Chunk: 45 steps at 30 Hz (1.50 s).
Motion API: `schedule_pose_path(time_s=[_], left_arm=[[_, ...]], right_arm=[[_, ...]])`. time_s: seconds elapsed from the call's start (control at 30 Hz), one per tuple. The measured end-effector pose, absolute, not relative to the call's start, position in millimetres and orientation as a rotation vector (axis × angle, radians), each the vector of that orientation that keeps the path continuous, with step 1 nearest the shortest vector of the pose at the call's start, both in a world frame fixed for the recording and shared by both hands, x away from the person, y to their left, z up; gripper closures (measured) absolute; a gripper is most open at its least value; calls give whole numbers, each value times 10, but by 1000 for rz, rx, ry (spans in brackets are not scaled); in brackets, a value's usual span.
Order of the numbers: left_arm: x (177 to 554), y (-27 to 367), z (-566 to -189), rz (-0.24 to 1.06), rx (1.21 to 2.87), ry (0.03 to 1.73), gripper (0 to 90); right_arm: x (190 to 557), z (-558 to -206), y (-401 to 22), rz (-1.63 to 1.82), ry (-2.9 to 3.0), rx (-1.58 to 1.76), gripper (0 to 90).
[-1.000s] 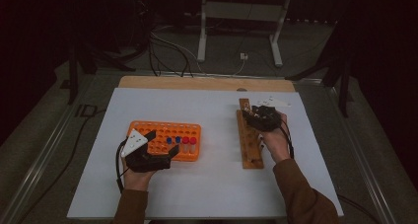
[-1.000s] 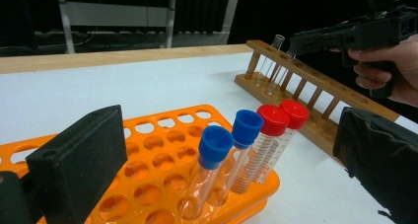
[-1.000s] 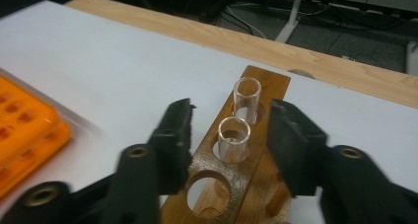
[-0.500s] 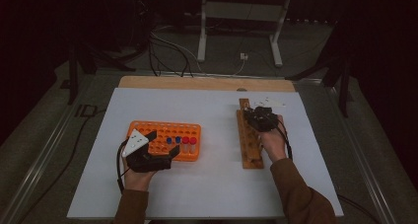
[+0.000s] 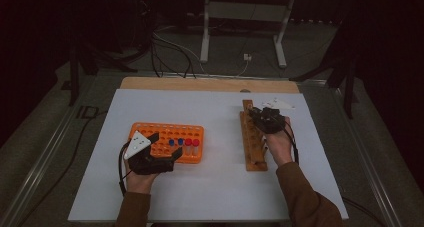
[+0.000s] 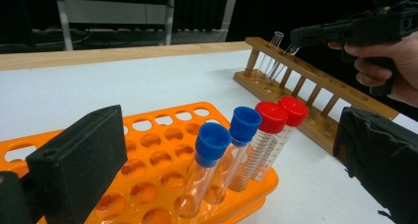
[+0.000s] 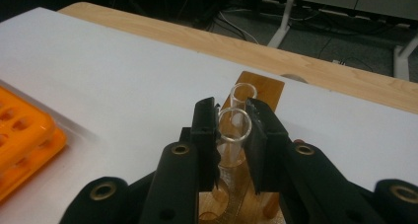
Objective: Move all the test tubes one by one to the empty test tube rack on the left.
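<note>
An orange tube rack (image 5: 165, 132) lies at the table's left with two blue-capped tubes (image 6: 212, 140) and two red-capped tubes (image 6: 271, 118) upright at its right end. My left gripper (image 5: 164, 147) rests at the rack's near edge, its jaws wide open (image 6: 231, 135) on either side of those tubes and apart from them. A long wooden rack (image 5: 251, 137) lies to the right. At its far end my right gripper (image 5: 267, 118) is shut (image 7: 232, 109) on a clear uncapped tube (image 7: 234, 135) standing in a hole. A second clear tube (image 7: 243, 93) stands just behind.
The white tabletop (image 5: 210, 107) ends in a wooden strip (image 5: 200, 83) at the far side. A small white piece (image 5: 278, 104) lies beyond the wooden rack. Cables and a metal stand (image 5: 242, 12) are on the dark floor past the table.
The right hand has shifted slightly left over the wooden rack's far end. The left gripper and the orange rack have stayed put.
</note>
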<state>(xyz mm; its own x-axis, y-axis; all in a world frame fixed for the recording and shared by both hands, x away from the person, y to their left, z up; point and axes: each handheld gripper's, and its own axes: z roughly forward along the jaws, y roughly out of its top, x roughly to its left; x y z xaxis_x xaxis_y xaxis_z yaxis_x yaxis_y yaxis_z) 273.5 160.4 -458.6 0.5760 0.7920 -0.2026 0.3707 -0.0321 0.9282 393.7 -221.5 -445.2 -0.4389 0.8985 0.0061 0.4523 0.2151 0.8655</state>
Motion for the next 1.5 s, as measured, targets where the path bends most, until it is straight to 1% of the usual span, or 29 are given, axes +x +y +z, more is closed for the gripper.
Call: schedule_pose_path(time_s=[0.67, 1.2, 1.5], left_arm=[[2724, 1555, -4564, 453, 1641, 976, 5], [2689, 1421, -4512, 487, 1662, 934, 6], [2651, 1302, -4466, 510, 1683, 894, 9]], right_arm=[[3654, -4026, -2280, 1246, 1945, 1118, 763], [3286, -4117, -2109, 1354, 2067, 1040, 761], [3107, -4159, -1940, 1382, 2148, 985, 760]])
